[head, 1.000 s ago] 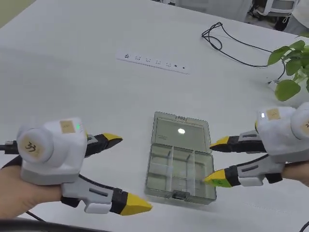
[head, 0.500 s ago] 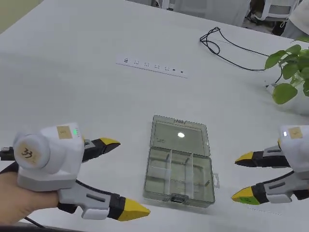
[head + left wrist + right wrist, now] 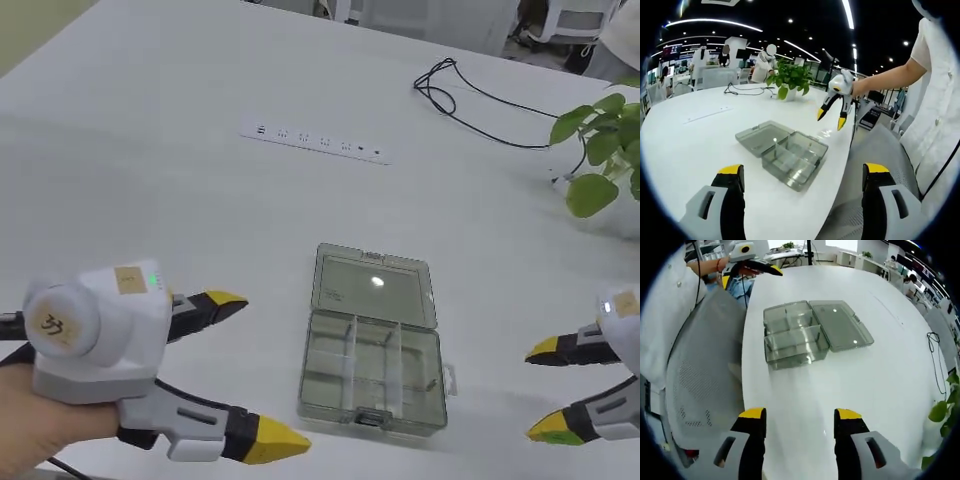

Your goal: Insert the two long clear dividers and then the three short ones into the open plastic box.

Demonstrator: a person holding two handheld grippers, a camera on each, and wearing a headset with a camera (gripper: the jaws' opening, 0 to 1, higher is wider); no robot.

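The clear plastic box (image 3: 372,368) lies on the white table (image 3: 150,180) with its lid (image 3: 373,285) flat open behind it. Clear dividers (image 3: 352,352) stand inside and split it into compartments. My left gripper (image 3: 255,370) hangs open and empty to the left of the box, a hand's width away. My right gripper (image 3: 545,392) is open and empty, well to the right of the box near the frame edge. In the left gripper view the box (image 3: 795,157) sits ahead of the gripper (image 3: 802,172). In the right gripper view the box (image 3: 792,337) lies beyond the gripper (image 3: 800,415).
A white power strip (image 3: 318,140) lies further back on the table, with a black cable (image 3: 470,90) and a green plant (image 3: 600,150) at the back right. The table's near edge runs just below the box. A grey mesh chair (image 3: 705,370) stands beside the table.
My right gripper has pulled away from the box's right side to the far right. The left gripper has stayed about where it was, still open.
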